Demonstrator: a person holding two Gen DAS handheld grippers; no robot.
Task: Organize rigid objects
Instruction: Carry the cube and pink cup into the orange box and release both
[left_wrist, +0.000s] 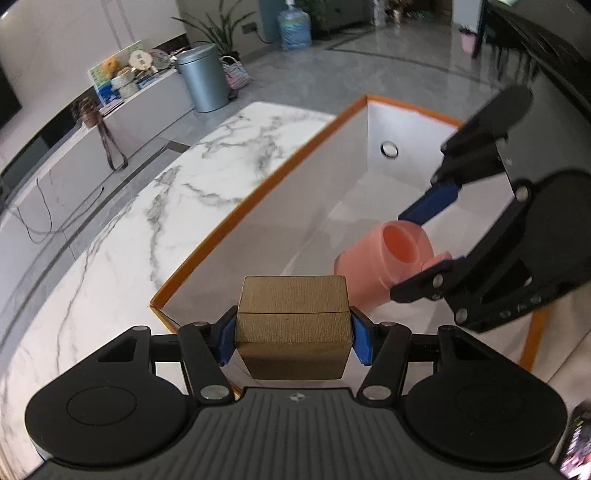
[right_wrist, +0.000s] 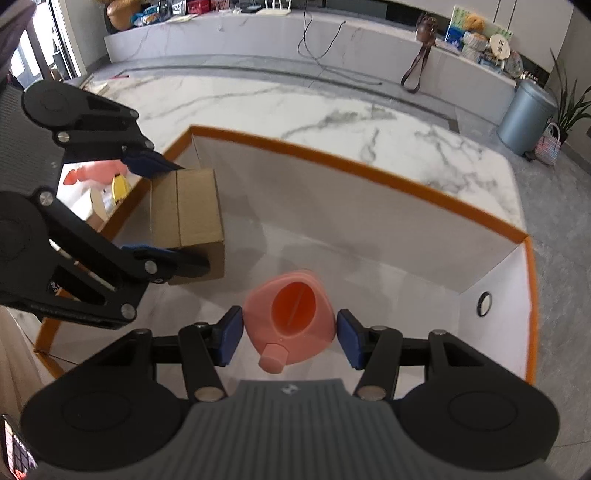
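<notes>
A large white open box with an orange rim (left_wrist: 258, 206) sits on the white grey-veined marble tabletop (left_wrist: 147, 206) and fills the middle of both views. Nothing lies loose on its pale floor; what is inside hangs in my jaws.

My left gripper (left_wrist: 293, 334) pinches a small brown cardboard carton (left_wrist: 293, 325) by its two side faces, low at the bottom centre of the left wrist view, just over the box's near corner. Its lid seam runs across the frame from pad to pad.

My right gripper (right_wrist: 290, 334) has its jaws closed on a pink plastic cup with a short stubby handle (right_wrist: 291, 325), at lower centre of the right wrist view, above the box floor. The cup's mouth faces the camera and the handle points toward the bottom of the frame.
</notes>
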